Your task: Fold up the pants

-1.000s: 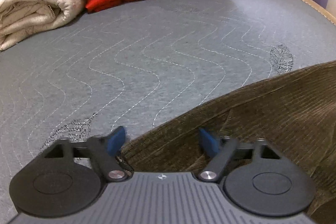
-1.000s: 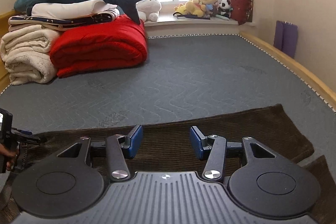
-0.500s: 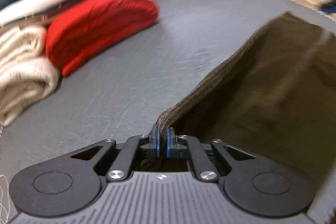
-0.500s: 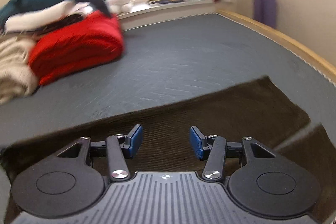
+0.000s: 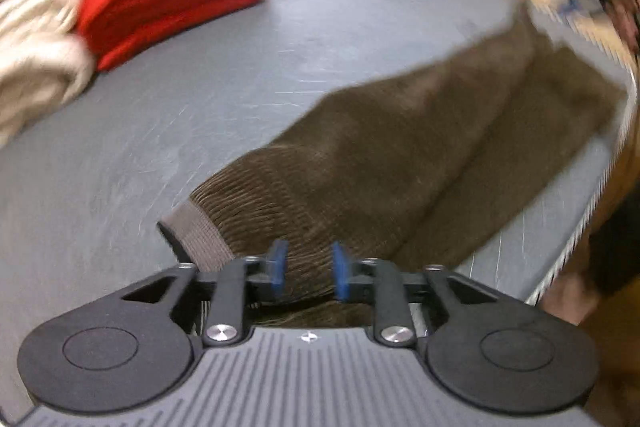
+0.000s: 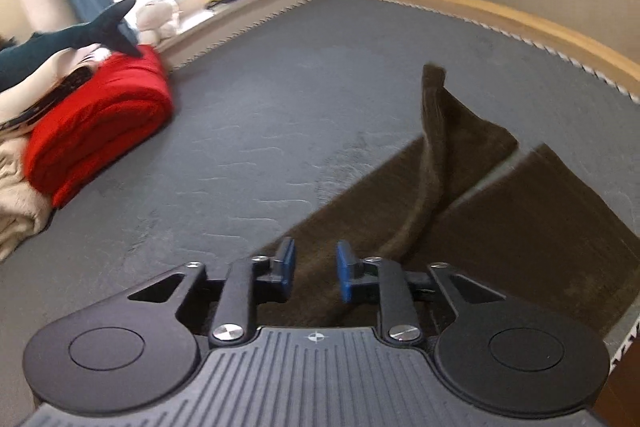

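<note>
Now both your grippers hang over the brown pants.
Your left gripper (image 5: 307,269) is opening, pads apart, waistband fabric lying between them; your right gripper (image 6: 315,270) is closing, cloth between its pads, not yet pinched. Pants (image 6: 500,227) lie on the grey mattress (image 6: 300,107), 1 leg edge raised; red quilt (image 6: 100,123) sits well apart.

Pants (image 5: 400,155): brown ribbed corduroy, matt, with a paler woven waistband; mattress (image 6: 320,99): grey quilted cloth, matt, stitched in wavy lines; my left gripper (image 5: 307,270): matt black plastic, grooved housing, blue rubbery pads, shiny metal screws; my right gripper (image 6: 315,270): same finish; bed rail (image 6: 500,15): smooth pale wood; red quilt (image 6: 100,131): soft puffy cloth.
</note>
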The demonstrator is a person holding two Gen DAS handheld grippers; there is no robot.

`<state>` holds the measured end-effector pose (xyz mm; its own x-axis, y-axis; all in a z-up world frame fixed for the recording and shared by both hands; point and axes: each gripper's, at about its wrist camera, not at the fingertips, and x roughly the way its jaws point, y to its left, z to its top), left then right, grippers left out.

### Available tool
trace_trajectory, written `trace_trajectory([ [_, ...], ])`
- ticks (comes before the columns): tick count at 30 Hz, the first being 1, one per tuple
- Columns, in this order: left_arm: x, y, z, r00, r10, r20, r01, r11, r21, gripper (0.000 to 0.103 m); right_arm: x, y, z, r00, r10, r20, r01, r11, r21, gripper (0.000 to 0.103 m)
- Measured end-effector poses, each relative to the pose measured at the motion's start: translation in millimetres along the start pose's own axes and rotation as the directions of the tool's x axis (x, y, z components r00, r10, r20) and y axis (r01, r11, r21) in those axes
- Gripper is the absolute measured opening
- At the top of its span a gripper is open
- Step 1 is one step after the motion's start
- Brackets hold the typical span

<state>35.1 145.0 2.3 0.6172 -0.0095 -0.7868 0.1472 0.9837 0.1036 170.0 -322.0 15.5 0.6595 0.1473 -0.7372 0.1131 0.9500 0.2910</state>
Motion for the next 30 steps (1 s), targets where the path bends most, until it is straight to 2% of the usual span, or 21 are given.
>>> trace_trajectory([
  [2,12.1,11.3,1.6,0.998,-0.001,-0.056,-0.004,0.996,-0.089,0.035,9.2,-13.0,6.2,1.0,-0.019,-0.009,0.019,0.999,0.033,0.028],
  [4,28.1,12.9,0.4,0.99,0.025,-0.137,-0.043,0.99,-0.133,0.038,19.2,-28.5,12.8,0.999,-0.039,-0.011,0.04,0.994,0.1,0.028],
  [6,44.1,19.8,1.2,0.976,0.051,-0.21,-0.088,0.982,-0.169,0.049,25.6,-46.7,16.5,0.999,-0.047,-0.005,0.047,0.984,0.174,0.028],
  [9,52.5,35.9,1.2,0.967,0.053,-0.249,-0.12,0.958,-0.261,0.058,41.4,-68.4,24.3,0.998,-0.068,0.006,0.065,0.97,0.236,0.028],
  [11,56.6,45.0,6.3,0.968,0.013,-0.25,-0.098,0.939,-0.329,0.059,55.5,-80.5,27.9,0.997,-0.074,-0.004,0.072,0.961,0.268,0.028],
  [13,60.4,47.4,12.9,0.969,-0.051,-0.242,-0.044,0.927,-0.372,0.059,70.1,-93.1,30.4,0.998,-0.056,-0.016,0.059,0.949,0.31,0.028],
  [15,63.1,40.3,16.1,0.962,-0.145,-0.231,0.045,0.92,-0.389,0.059,88.2,-102.2,32.7,0.998,-0.044,-0.036,0.054,0.942,0.332,0.028],
  [16,65.9,35.4,16.9,0.952,-0.202,-0.23,0.099,0.914,-0.393,0.059,95.9,-105.3,32.9,0.998,-0.038,-0.049,0.052,0.939,0.34,0.028],
  [17,68.5,27.0,15.9,0.939,-0.253,-0.232,0.149,0.908,-0.391,0.059,104.4,-108.7,33.1,0.997,-0.032,-0.064,0.053,0.935,0.351,0.028],
  [18,73.3,16.9,17.5,0.93,-0.273,-0.245,0.173,0.916,-0.363,0.059,113.8,-112.6,33.0,0.996,-0.033,-0.08,0.06,0.928,0.368,0.028],
  [21,87.1,-8.9,27.4,0.937,-0.199,-0.286,0.138,0.966,-0.22,0.059,133.4,-120.2,34.8,0.995,-0.031,-0.091,0.065,0.911,0.407,0.03],
  [25,106.0,-24.7,38.6,0.941,-0.18,-0.287,0.146,0.98,-0.135,0.059,160.4,-125.1,36.6,0.992,-0.044,-0.121,0.092,0.899,0.427,0.033],
  [28,123.8,-33.6,36.4,0.929,-0.12,-0.349,0.109,0.993,-0.05,0.062,168.6,-122.1,37.8,0.991,-0.057,-0.123,0.104,0.901,0.42,0.034],
  [30,134.8,-39.4,30.2,0.914,-0.094,-0.396,0.103,0.995,0.002,0.062,171.7,-119.2,40.4,0.988,-0.074,-0.132,0.122,0.908,0.401,0.024],
])
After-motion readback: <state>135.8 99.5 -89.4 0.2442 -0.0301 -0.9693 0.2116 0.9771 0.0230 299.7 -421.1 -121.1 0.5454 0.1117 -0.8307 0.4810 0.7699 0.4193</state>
